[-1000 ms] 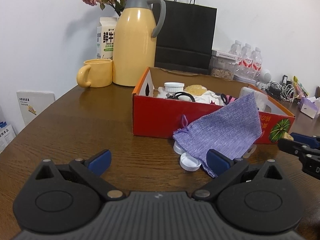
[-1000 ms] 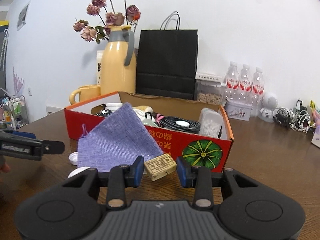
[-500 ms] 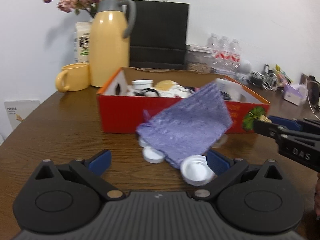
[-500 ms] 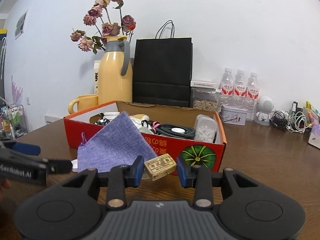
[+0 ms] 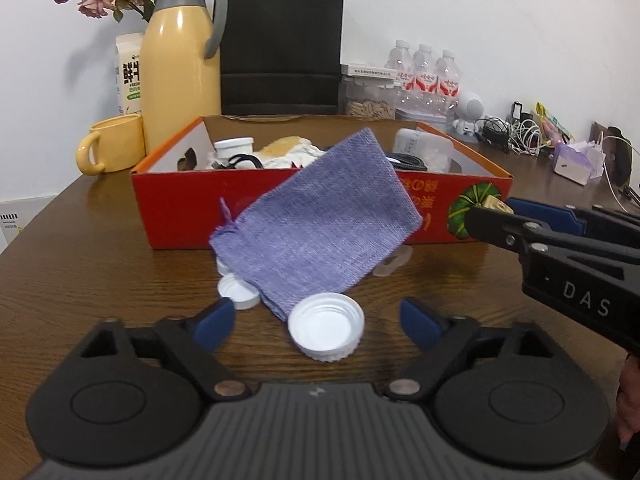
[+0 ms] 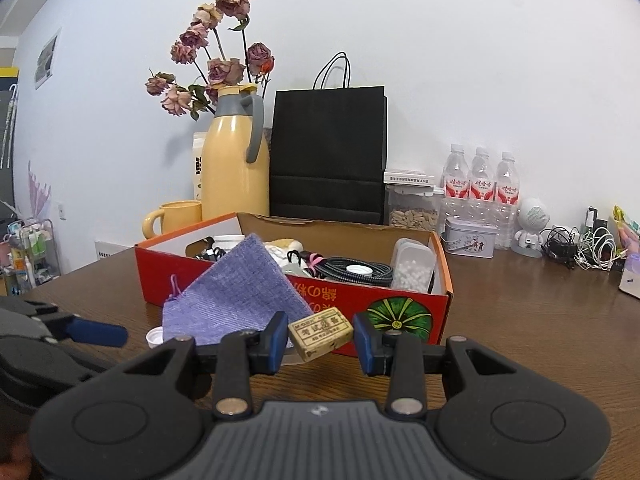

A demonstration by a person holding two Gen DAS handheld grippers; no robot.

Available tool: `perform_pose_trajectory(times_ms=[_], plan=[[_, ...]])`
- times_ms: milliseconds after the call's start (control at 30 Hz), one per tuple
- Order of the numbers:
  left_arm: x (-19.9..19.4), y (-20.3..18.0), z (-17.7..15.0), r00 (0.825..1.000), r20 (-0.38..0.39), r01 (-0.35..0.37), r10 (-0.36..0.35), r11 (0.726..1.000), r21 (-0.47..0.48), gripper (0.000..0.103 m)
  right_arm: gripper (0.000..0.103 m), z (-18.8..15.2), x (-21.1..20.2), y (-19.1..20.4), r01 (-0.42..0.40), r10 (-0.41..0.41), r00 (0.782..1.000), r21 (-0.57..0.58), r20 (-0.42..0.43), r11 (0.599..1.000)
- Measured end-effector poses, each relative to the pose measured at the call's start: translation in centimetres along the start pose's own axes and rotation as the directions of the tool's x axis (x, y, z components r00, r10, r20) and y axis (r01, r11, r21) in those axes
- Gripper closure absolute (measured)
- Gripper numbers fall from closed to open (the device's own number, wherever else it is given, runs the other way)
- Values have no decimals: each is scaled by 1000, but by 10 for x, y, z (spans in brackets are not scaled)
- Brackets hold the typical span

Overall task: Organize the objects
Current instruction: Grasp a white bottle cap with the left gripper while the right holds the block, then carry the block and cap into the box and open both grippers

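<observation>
A white bottle cap lies open side up on the wooden table, between the fingers of my left gripper. Its jaws are closing and the pads stand apart from the cap. Just behind it a purple woven pouch leans against the front wall of the red cardboard box, with two more white caps at its left foot. My right gripper is shut on a small tan printed block, held in front of the red cardboard box. The purple woven pouch is to its left.
Behind the box stand a yellow thermos jug, a yellow mug, a milk carton, a black paper bag and water bottles. Tangled cables lie at the far right. The box holds several small items.
My left gripper has moved to the right along the table until the near white cap lies between its fingers, and its jaws have narrowed. The right gripper holds the tan block as before.
</observation>
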State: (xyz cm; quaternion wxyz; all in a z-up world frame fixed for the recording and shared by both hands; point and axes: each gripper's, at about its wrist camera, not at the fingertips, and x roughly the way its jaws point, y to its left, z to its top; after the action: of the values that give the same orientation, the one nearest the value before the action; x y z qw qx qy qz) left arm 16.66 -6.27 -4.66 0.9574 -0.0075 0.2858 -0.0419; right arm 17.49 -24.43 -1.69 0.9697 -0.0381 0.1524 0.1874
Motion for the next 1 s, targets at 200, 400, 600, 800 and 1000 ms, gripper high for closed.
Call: perform_pose_trajectory(times_ms=[200,400,600,800,1000], plan=[[1,-2,-2,1000,-16,3,-3,1000,-15,56,69,0,-1,0,-6,6,1000,1,2,1000],[-5,2,-3,1000,2,12,-11,999,-33,61,69,-1,-1,0,-7,7,1000,2,1,1000],[-15,5,-2,999,29,17,-16,999,-40,61,69,-1,-1,1,-6,6,1000,0,3,1000],[-23,14,5,998,65,3,0,999,-47,61,69,-1,-1,2,-8,8,1000,-3,8,1000],[-30,25,29,991,136,-2,8,999,-44,61,69,2,4,11,-19,19,1000,-44,-8,999]])
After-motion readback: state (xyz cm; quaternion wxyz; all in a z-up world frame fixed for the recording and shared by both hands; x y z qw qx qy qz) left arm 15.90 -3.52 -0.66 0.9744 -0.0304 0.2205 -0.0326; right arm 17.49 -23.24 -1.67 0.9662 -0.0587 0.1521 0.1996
